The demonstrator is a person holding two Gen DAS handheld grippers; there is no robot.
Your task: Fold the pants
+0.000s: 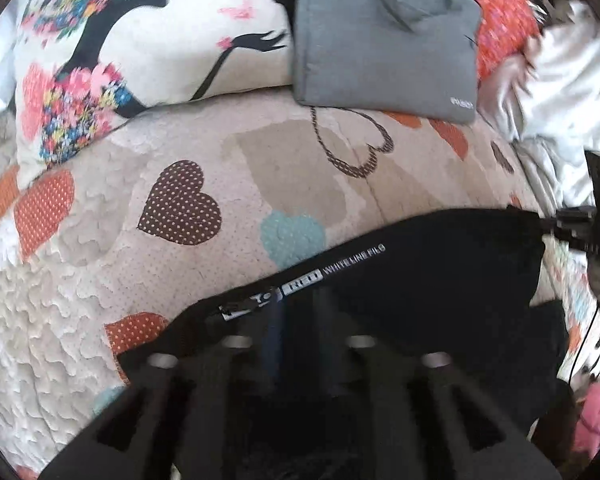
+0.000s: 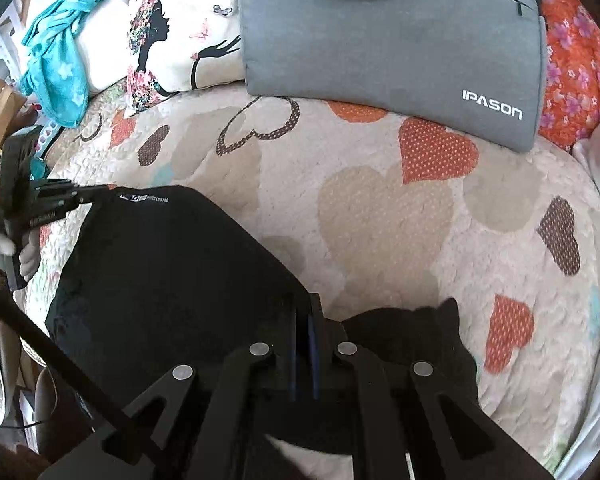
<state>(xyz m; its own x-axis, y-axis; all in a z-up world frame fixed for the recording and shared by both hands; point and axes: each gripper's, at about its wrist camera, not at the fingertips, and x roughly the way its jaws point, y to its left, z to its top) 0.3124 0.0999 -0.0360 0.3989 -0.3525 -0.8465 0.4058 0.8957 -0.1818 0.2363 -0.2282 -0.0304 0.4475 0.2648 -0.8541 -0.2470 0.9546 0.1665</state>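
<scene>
The black pants (image 2: 172, 264) are spread over a quilt (image 2: 380, 208) patterned with hearts, and one edge is lifted between the two grippers. In the right wrist view, the right gripper (image 2: 306, 320) is seen clenched on a corner of the pants, its fingers pressed together with cloth between them. At the far left of that view, the left gripper (image 2: 100, 190) is pinched on the opposite corner, next to a white printed label (image 2: 144, 199); a white-gloved hand (image 2: 10, 248) is wrapped around its handle. In the left wrist view, that gripper's fingers (image 1: 274, 320) are set on the labelled edge of the pants, with a narrow gap between them, and the cloth is held there. Behind the pants, a grey bag (image 2: 392, 52) marked IPASON and a pillow (image 2: 168, 40) printed with a silhouette are propped at the quilt's far side.
</scene>
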